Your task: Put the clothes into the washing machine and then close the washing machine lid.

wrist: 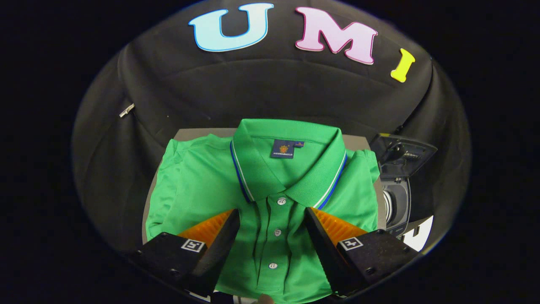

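A folded green polo shirt with a blue-and-white striped collar lies flat on a grey table. My gripper hovers over the shirt's button placket, its fingers spread wide to either side of the buttons. It is open, and the fingers press on nothing. To the right of the shirt stands a small washing machine with its dark lid raised, and the drum opening shows below the lid.
Black booth cloth hangs behind and around the table. A white surface shows below the washing machine to the right of the right finger.
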Demonstrator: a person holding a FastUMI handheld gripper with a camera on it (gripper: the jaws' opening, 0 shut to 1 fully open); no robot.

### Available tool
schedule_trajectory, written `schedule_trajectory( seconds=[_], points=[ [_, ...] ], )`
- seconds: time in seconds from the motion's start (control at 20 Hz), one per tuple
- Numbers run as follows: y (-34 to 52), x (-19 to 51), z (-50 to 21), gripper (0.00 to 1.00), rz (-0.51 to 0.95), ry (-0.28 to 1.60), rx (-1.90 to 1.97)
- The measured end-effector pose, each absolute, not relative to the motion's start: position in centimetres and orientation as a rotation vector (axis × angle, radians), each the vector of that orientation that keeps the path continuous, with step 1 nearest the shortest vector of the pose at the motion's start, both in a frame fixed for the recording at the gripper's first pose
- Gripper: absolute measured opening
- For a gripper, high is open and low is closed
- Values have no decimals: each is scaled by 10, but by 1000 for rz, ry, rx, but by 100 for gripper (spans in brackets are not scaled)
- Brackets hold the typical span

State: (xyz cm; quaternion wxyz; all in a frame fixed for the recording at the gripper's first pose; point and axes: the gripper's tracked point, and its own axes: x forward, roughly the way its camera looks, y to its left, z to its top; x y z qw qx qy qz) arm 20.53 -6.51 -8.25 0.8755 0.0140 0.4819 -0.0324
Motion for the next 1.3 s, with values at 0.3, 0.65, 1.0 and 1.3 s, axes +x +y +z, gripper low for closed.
schedule_trajectory(
  seconds=[0.3,0.65,1.0,1.3],
  points=[
    [-68,205,-86,100,-73,1091,31],
    [-90,207,-81,43,-144,1078,65],
    [-96,209,-75,8,-178,945,57],
    [-98,214,-64,8,-151,768,85]
  ],
)
